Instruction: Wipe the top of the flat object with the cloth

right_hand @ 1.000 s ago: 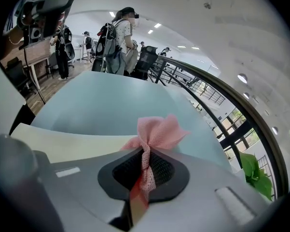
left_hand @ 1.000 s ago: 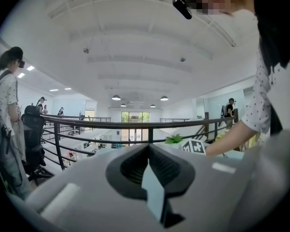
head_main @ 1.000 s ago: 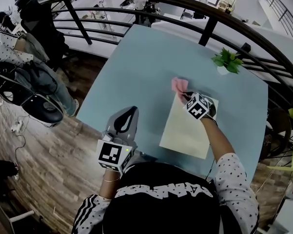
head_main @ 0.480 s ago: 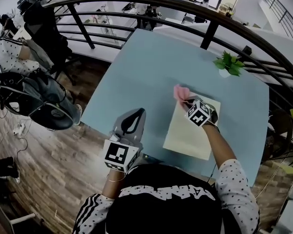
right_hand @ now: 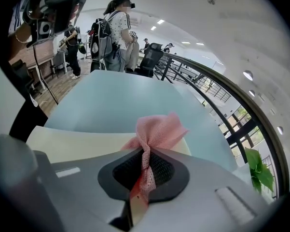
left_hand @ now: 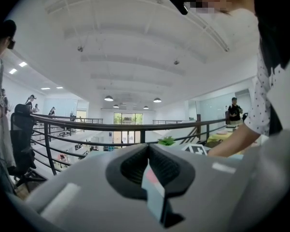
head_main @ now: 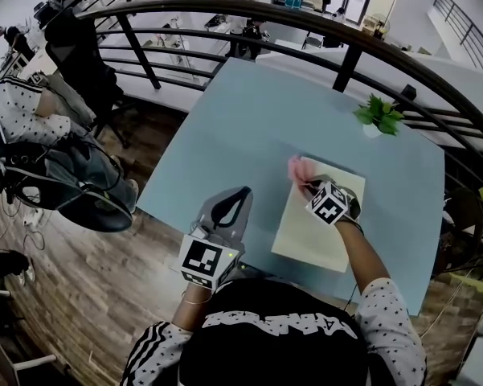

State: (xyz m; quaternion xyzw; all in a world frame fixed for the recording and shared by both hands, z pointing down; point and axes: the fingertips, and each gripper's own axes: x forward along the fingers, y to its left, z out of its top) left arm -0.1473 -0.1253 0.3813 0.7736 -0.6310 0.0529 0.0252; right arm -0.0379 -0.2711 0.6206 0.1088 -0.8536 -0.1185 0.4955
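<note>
A flat cream board [head_main: 317,219] lies on the pale blue table [head_main: 249,127], at its near right. My right gripper [head_main: 307,182] is shut on a pink cloth [head_main: 297,168] and holds it at the board's far left corner. In the right gripper view the pink cloth [right_hand: 157,132] bunches out past the closed jaws, over the cream board [right_hand: 82,139]. My left gripper [head_main: 233,198] hovers at the table's near edge, left of the board, shut with nothing in it; the left gripper view shows my left gripper [left_hand: 148,170] aimed level at the room.
A small green plant in a white pot [head_main: 378,115] stands at the table's far right. A dark curved railing [head_main: 249,10] runs behind the table. A person with a backpack [head_main: 40,147] stands on the wooden floor to the left.
The right gripper with the cloth has held near the board's far left corner, with a slight shift. The head camera has moved, so the whole scene sits a little lower and to the right.
</note>
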